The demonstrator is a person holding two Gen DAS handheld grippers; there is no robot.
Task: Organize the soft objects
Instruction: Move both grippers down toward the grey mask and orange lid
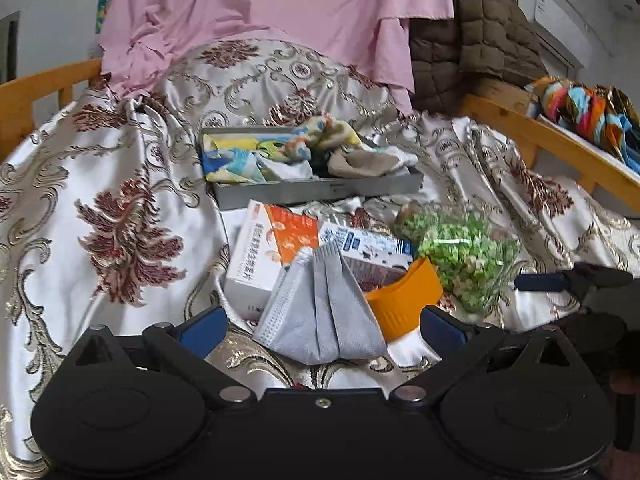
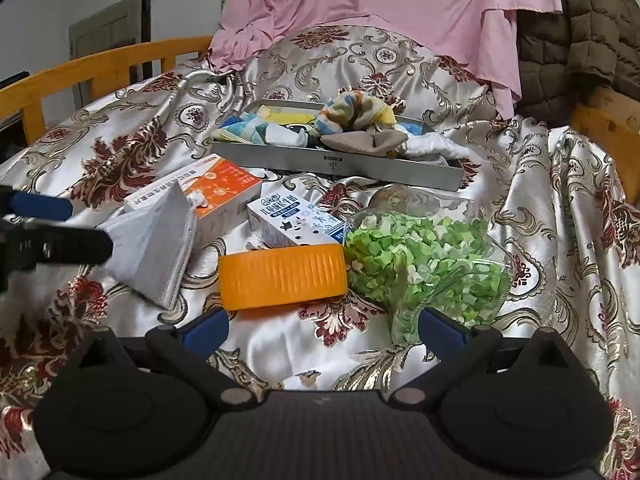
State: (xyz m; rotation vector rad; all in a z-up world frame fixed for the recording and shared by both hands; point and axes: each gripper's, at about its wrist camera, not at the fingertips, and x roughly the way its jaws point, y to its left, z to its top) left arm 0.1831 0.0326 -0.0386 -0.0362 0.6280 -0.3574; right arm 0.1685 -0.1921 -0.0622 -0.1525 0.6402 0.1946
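A grey folded face mask (image 1: 324, 312) (image 2: 156, 248) leans against an orange-and-white box (image 1: 260, 256) on the patterned bedspread. My left gripper (image 1: 324, 326) is open, one blue finger on each side of the mask's near end; in the right wrist view the left gripper (image 2: 92, 227) reaches the mask's left edge. A grey tray (image 1: 316, 190) (image 2: 332, 166) further back holds a colourful towel (image 2: 356, 110), a beige sock (image 2: 364, 140) and other cloths. My right gripper (image 2: 323, 330) is open and empty, just short of an orange ribbed lid (image 2: 282, 278).
A clear jar of green paper bits (image 2: 424, 268) (image 1: 460, 260) lies on its side to the right, next to a blue-and-white carton (image 2: 296, 224). Pink cloth (image 2: 380, 12) and a brown quilted jacket (image 1: 472, 40) hang behind. Wooden rails (image 1: 560, 148) border the bed.
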